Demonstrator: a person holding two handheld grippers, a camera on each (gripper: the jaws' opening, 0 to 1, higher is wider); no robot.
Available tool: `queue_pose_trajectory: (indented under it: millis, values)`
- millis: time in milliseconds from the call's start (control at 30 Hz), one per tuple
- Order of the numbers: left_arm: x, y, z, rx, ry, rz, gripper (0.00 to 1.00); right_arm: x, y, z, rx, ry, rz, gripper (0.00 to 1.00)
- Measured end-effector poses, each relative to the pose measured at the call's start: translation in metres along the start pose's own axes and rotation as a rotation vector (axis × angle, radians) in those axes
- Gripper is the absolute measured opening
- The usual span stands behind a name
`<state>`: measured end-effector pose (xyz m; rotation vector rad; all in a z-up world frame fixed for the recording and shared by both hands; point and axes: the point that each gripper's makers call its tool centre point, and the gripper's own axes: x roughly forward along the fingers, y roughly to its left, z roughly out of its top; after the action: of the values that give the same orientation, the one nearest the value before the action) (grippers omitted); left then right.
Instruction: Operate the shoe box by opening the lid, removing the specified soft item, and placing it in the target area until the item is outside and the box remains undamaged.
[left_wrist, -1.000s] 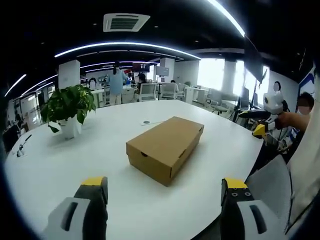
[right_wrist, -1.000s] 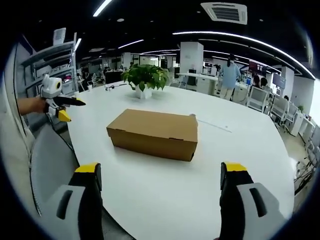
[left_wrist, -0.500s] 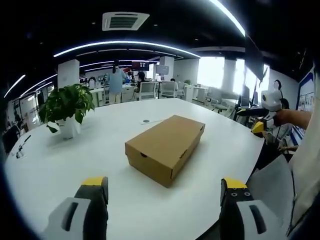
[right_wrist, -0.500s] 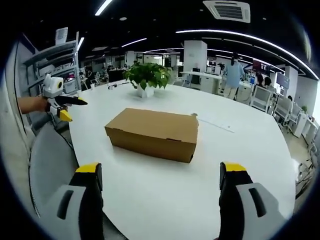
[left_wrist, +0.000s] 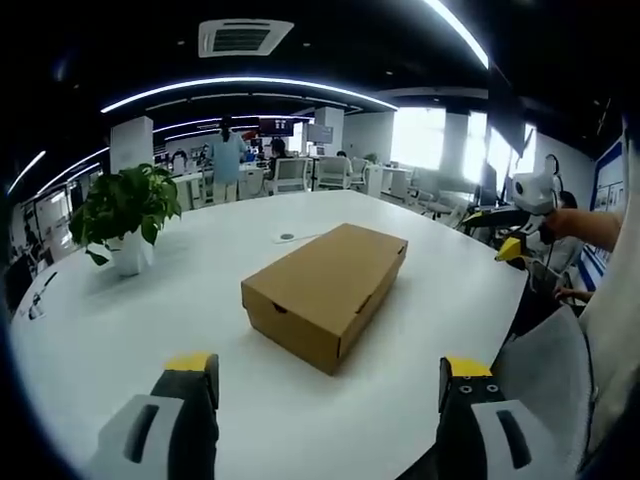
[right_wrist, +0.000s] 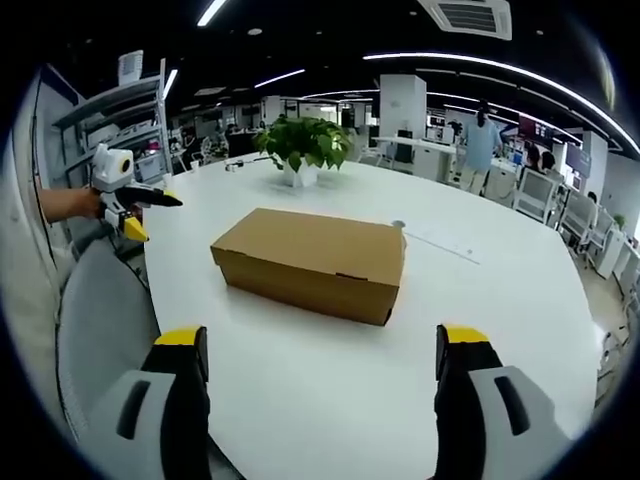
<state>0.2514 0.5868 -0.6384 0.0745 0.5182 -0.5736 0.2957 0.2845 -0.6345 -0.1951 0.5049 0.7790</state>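
A closed brown cardboard shoe box (left_wrist: 325, 283) (right_wrist: 312, 262) lies on the round white table (left_wrist: 150, 320) (right_wrist: 480, 300), its lid down. My left gripper (left_wrist: 325, 385) is open, its jaws wide apart at the near table edge, well short of the box. The right gripper (right_wrist: 320, 355) is open too, also short of the box with nothing between its jaws. In the left gripper view the right gripper (left_wrist: 505, 230) shows at the right, held by a hand off the table. The left gripper (right_wrist: 130, 212) shows at the left of the right gripper view.
A potted green plant (left_wrist: 125, 215) (right_wrist: 300, 150) stands on the table beyond the box. A small round disc with a thin cable (left_wrist: 288, 237) lies behind the box. Office desks, chairs and people fill the background. A grey chair (right_wrist: 100, 310) stands by the table edge.
Both views have shifted slightly as the hands moved; the box appears a little nearer. The box itself has not moved and both grippers stay open.
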Motion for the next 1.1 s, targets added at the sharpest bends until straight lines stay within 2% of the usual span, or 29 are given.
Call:
queue_pose_trajectory:
  millis: [367, 600, 967, 1100]
  values:
    - [0.019, -0.006, -0.006, 0.010, 0.022, -0.025, 0.90, 0.016, -0.011, -0.002, -0.016, 0.018, 0.034, 0.87]
    - [0.032, -0.012, -0.008, 0.027, 0.038, -0.038, 0.84, 0.035, -0.015, -0.001, -0.044, 0.024, 0.069, 0.82]
    - [0.053, -0.006, -0.015, 0.029, 0.048, 0.014, 0.80, 0.064, -0.032, -0.001, -0.079, 0.029, 0.106, 0.75]
    - [0.059, -0.003, -0.019, 0.015, 0.057, 0.025, 0.75, 0.075, -0.039, -0.001, -0.087, 0.030, 0.122, 0.73]
